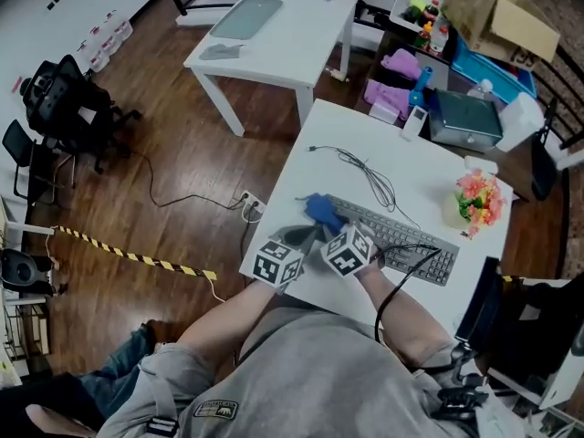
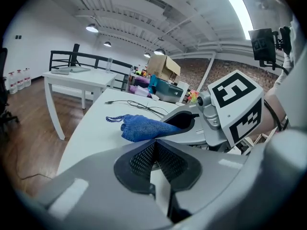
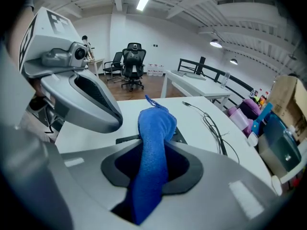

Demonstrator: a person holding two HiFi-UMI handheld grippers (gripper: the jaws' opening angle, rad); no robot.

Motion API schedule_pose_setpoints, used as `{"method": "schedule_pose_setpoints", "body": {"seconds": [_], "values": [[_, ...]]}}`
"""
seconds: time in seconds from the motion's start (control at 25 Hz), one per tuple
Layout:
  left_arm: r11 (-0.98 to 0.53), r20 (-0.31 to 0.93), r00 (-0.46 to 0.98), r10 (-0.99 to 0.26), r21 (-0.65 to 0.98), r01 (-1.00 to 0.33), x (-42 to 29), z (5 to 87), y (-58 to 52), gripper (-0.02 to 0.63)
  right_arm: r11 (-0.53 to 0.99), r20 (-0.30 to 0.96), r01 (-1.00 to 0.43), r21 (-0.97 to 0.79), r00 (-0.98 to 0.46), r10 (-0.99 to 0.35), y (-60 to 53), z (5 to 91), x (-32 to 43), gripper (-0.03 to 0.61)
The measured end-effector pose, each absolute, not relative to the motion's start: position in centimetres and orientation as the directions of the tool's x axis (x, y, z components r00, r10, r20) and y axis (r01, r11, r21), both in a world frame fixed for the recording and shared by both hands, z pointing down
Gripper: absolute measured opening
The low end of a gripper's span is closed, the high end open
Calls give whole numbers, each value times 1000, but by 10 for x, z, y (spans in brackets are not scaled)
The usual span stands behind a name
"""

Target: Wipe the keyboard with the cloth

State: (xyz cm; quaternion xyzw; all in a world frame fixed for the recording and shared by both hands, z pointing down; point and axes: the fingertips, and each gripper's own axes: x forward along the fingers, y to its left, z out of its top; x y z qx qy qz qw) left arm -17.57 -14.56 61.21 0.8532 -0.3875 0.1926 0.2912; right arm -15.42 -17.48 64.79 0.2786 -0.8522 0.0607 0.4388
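Pinching the soft blue terry-like cloth (image 3: 154, 123) between its pressed-in jaws, the right gripper (image 3: 152, 152) hangs over the left end of the flat grey computer keyboard (image 1: 401, 238). The fabric's free end is bunched ahead of the jaw tips at that end of the keyboard, and whether it already touches the keys I cannot tell. The left gripper (image 2: 156, 150) sits just left of that same end, close beside the right one, its meshed pads closed on each other with nothing between them. The keyboard lies slantwise on the white rectangular table (image 1: 424, 167), and a thin dark cord (image 1: 370, 173) trails over the tabletop beyond the keyboard's far side. The cloth looks light, limp and slightly grippy. It will probably fold and drag rather than push, so a hold low on the bunch, leaving a short wad sticking out, should give the firmest wiping face. A long loose tail would flop and could snag on keycaps. The keyboard itself seems light and stiff, and it may slide on the smooth table under a sideways stroke, so the empty left gripper could steady its left end. By my reading, wiping is only about to start.
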Motion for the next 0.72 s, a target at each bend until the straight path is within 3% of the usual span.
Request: {"method": "schedule_pose_setpoints", "body": {"seconds": [0.72], "values": [[-760,513,802,-307,375,-531,36,604,-122,-8,606,796,-781,153,-266,-544,-134,647,67,112]]}}
